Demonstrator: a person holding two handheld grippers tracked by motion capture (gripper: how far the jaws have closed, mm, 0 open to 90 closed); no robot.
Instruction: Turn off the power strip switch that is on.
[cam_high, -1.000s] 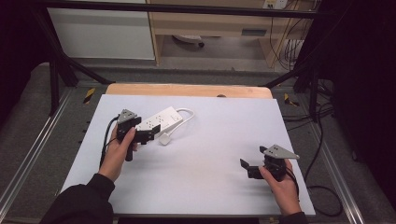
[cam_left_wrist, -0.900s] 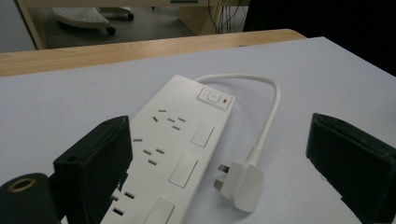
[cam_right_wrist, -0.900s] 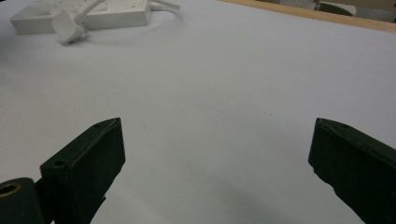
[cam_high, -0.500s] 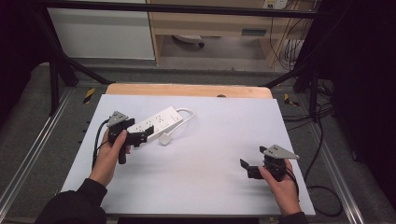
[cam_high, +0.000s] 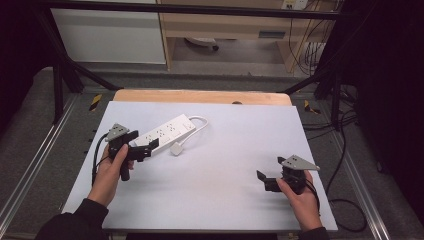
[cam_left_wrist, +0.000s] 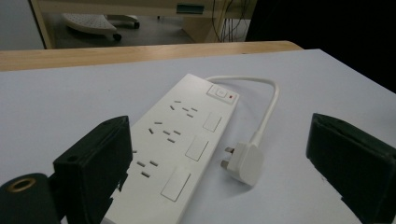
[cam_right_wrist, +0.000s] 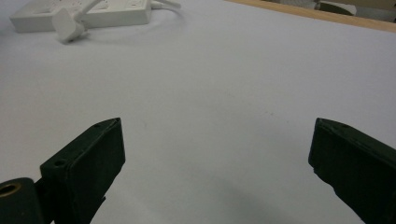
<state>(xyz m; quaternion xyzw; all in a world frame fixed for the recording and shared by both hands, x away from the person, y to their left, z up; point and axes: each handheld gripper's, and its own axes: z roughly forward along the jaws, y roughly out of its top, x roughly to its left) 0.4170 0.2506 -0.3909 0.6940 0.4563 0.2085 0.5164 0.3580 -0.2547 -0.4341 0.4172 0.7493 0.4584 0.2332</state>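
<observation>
I hold 2 grippers over a pale grey-white table (cam_high: 225, 150), 1 in each hand. My left gripper (cam_high: 145, 150) sits at the left side of the table, at the near end of the 1 white power strip (cam_high: 167, 134) that lies there. In the left gripper view its 2 black jaws stand wide apart with nothing between them but the strip's near end, which runs up past the inner edge of the left jaw; I cannot tell whether that jaw touches it. My left hand (cam_high: 107, 172) wraps the handle, and a black cable loops out beside it.

The power strip (cam_left_wrist: 175, 144) lies flat and diagonal, its far end pointing toward the wooden edge (cam_high: 200, 96) at the back of the table. I count 3 sets of socket holes along it, 3 blank rectangular switches beside them, and 1 square button with a small red dot at the far end. 1 short white cord (cam_left_wrist: 266, 105) curves out of that end and comes back to 1 white plug (cam_left_wrist: 245, 163), which lies on the table just beside the strip, its pins facing the strip.

My right gripper (cam_high: 265, 181) rests low at the right front of the table, well apart from the strip, held by my right hand (cam_high: 300, 200). Its 2 jaws are spread wide too, over bare table.
</observation>
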